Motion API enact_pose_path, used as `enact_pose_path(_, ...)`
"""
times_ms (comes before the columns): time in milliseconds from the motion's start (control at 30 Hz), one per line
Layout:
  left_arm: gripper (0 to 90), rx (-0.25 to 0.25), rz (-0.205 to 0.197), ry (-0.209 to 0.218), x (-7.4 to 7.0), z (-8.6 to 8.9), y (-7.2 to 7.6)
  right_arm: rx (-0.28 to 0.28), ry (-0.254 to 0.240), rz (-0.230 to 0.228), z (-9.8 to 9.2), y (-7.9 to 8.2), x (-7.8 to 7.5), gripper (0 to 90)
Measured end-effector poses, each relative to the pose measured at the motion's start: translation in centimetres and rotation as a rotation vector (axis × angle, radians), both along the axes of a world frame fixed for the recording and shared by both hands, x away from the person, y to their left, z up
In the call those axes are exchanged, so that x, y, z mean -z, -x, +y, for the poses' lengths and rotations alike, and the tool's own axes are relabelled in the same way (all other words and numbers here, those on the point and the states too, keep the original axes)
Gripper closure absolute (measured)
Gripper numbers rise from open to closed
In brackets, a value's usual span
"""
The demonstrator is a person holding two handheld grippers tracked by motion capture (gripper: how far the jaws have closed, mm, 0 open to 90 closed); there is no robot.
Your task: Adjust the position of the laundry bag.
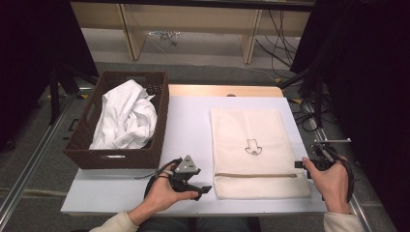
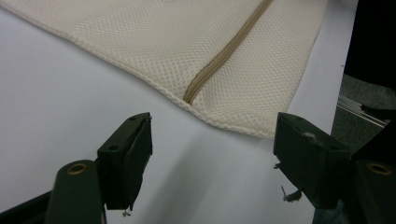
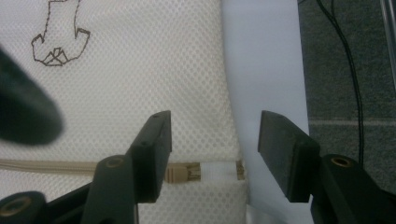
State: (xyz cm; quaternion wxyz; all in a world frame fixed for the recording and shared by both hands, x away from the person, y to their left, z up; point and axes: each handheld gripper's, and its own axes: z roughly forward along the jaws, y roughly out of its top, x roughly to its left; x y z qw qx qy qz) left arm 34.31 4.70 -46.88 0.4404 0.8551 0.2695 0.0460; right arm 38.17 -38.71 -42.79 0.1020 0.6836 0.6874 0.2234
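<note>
Seen from the high view, a cream mesh laundry bag [image 1: 255,151] lies flat on the white table [image 1: 188,125], its zipper [image 1: 255,175] running across near the person's edge, while a brown wicker basket [image 1: 96,154] holding a crumpled white cloth [image 1: 126,116] stands well apart at the left. The left gripper [image 1: 199,189] sits just beside the bag's near left corner, and the right gripper [image 1: 302,164] is at the bag's right edge by the zipper's end. Moving to the left gripper view, the jaws stand wide apart with nothing between them, hanging over bare table; the bag's corner and the closed end of the zipper [image 2: 219,60] lie just ahead. Next, the right gripper view has its jaws also spread wide and holding nothing, straddling the bag's right edge, with the tan zipper pull [image 3: 183,173] just inside the left jaw. Judging from this, the step in hand is opening the bag: the right jaws should settle squarely over the small pull and pinch the tab itself rather than the mesh beside it, while the left jaws close on the fabric at the corner near the zipper's closed end to hold the bag still. Keeping the pull low and in line with the zipper should stop the thin mesh bunching or snagging.
</note>
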Motion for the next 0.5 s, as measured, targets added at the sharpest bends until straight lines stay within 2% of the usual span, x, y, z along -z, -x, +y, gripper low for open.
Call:
enact_pose_path(33, 28.8, 0.006, -0.001, -0.003, 0.1, -0.2, -0.1, 0.033, 0.007, 0.002, 0.3, 0.0, -0.1, 48.8)
enact_pose_path(67, 29.1, 0.006, -0.001, -0.003, 0.1, -0.2, -0.1, 0.033, 0.007, 0.002, 0.3, 0.0, -0.1, 48.8)
enact_pose_path(100, 29.4, 0.002, 0.000, -0.018, 0.3, -0.6, -0.4, -0.013, 0.015, 0.013, -0.3, 0.0, 0.1, 51.8)
enact_pose_path(167, 29.7, 0.012, -0.005, -0.018, 0.3, -0.8, -0.5, -0.018, 0.013, 0.018, -0.3, 0.0, 0.1, 53.3)
enact_pose_path(200, 30.2, 0.011, 0.001, -0.021, 0.3, -1.0, -0.6, 0.062, 0.004, 0.046, 0.2, 0.1, -0.1, 54.3)
enact_pose_path(233, 31.1, 0.006, 0.006, -0.026, 0.3, -1.5, -0.8, 0.033, 0.012, 0.056, -0.1, 0.1, 0.1, 56.0)
enact_pose_path(333, 33.1, 0.008, 0.018, -0.028, 0.4, -2.2, -0.9, 0.074, -0.006, 0.104, 0.2, 0.2, 0.1, 57.2)
enact_pose_path(400, 33.8, 0.020, 0.020, -0.028, 0.8, -3.0, -1.1, 0.076, -0.012, 0.110, 0.2, 0.2, 0.2, 57.9)
enact_pose_path(433, 34.2, 0.015, 0.019, -0.045, 0.8, -3.2, -1.1, 0.080, -0.013, 0.111, 0.2, 0.2, 0.2, 58.3)
enact_pose_path(467, 34.7, 0.015, 0.019, -0.045, 0.8, -3.2, -1.1, 0.080, -0.013, 0.111, 0.2, 0.2, 0.2, 58.3)
enact_pose_path(500, 35.2, 0.014, 0.022, -0.043, 1.0, -3.5, -1.1, 0.081, -0.016, 0.141, 0.1, 0.2, 0.2, 58.9)
